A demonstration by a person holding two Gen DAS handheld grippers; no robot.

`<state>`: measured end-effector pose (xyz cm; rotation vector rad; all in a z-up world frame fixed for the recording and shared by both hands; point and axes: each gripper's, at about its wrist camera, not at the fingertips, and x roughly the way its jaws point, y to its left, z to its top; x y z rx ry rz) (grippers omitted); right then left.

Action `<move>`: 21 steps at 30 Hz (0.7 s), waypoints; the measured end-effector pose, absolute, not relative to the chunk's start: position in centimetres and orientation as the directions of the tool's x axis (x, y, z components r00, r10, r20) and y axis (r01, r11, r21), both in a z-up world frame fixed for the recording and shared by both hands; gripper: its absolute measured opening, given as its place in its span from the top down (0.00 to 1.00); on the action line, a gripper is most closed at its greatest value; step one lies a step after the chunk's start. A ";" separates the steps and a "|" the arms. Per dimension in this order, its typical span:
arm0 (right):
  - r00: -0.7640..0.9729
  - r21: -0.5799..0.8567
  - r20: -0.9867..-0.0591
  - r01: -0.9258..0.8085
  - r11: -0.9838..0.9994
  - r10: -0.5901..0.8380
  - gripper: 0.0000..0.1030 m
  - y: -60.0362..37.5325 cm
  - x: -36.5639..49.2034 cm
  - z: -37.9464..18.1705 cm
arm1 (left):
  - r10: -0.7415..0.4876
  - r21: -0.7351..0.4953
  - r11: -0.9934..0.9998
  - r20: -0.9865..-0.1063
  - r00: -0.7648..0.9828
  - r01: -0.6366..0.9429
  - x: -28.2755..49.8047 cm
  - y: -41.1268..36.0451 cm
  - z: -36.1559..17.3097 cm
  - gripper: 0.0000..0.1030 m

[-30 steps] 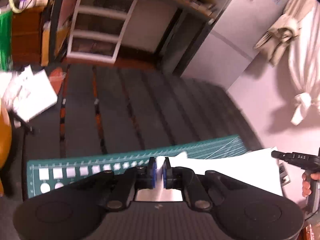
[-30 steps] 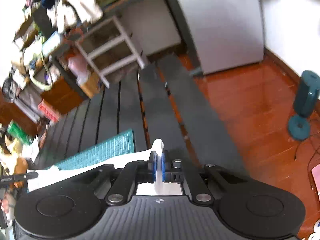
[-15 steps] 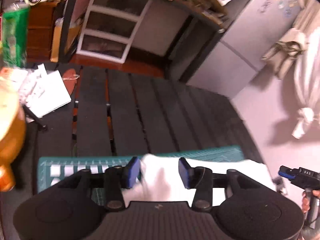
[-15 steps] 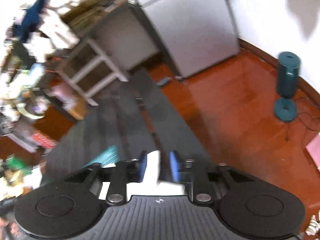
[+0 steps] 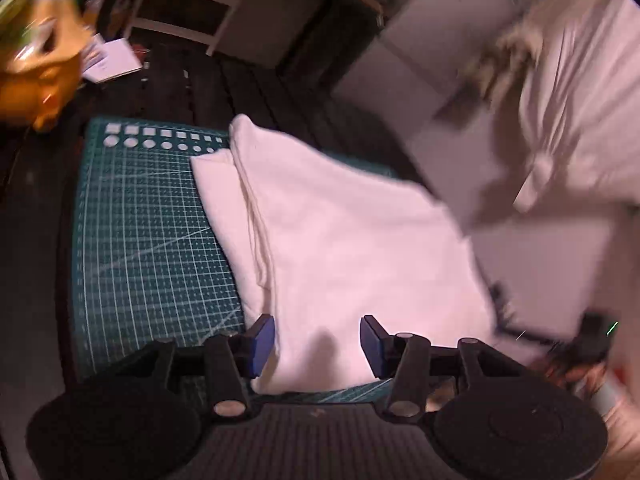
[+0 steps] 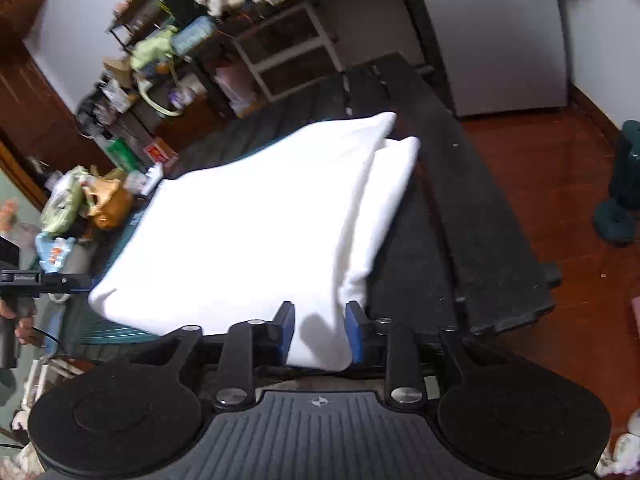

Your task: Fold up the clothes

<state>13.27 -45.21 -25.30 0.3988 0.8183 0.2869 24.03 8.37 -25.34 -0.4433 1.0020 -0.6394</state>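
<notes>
The left wrist view was dim and warm-toned, with heavy motion blur along its right side and upper left corner. The right wrist view was brighter and sharper. There the white garment was overexposed, with its folds nearly lost to glare. Both views showed strong fisheye curvature and dark vignetted corners. A small soft shadow lay on the cloth between each gripper's jaws.

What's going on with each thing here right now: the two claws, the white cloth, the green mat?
left gripper: open, jaws apart over the cloth's near edge.
right gripper: open, cloth corner lying between its fingers.
white garment: folded over, upper layer on a lower layer that shows along one side.
green cutting mat: flat on the dark table, partly covered by the garment.
</notes>
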 end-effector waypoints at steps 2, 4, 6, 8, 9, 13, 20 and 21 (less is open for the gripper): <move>0.657 0.461 -0.640 -0.086 0.883 0.398 0.80 -45.4 13.2 -25.6 | -0.686 -0.638 0.723 -0.622 0.378 0.264 23.9 9.1 -25.7 0.55; 0.648 0.464 -0.654 -0.062 0.884 0.389 0.80 -45.6 13.6 -25.9 | -0.685 -0.636 0.725 -0.626 0.372 0.264 23.9 9.3 -26.1 0.55; 0.641 0.482 -0.660 -0.040 0.875 0.392 0.80 -45.7 14.0 -26.2 | -0.686 -0.632 0.725 -0.629 0.366 0.274 23.8 9.2 -26.5 0.55; 0.639 0.516 -0.647 -0.036 0.856 0.417 0.79 -45.8 13.5 -26.6 | -0.692 -0.634 0.720 -0.631 0.351 0.282 23.8 9.0 -26.9 0.55; 0.636 0.528 -0.643 -0.035 0.849 0.426 0.79 -45.8 13.4 -26.8 | -0.693 -0.633 0.720 -0.634 0.343 0.285 23.8 8.8 -27.1 0.55; 0.629 0.546 -0.650 -0.003 0.837 0.427 0.96 -45.9 13.0 -27.2 | -0.677 -0.623 0.734 -0.637 0.369 0.270 24.3 8.6 -28.1 0.75; 0.626 0.523 -0.667 0.009 0.852 0.404 0.97 -46.1 11.5 -26.7 | -0.651 -0.580 0.759 -0.685 0.327 0.297 23.3 9.2 -28.2 0.96; 0.619 0.520 -0.677 0.019 0.854 0.398 0.97 -46.1 11.4 -27.0 | -0.651 -0.582 0.759 -0.688 0.320 0.294 23.3 9.3 -28.4 0.96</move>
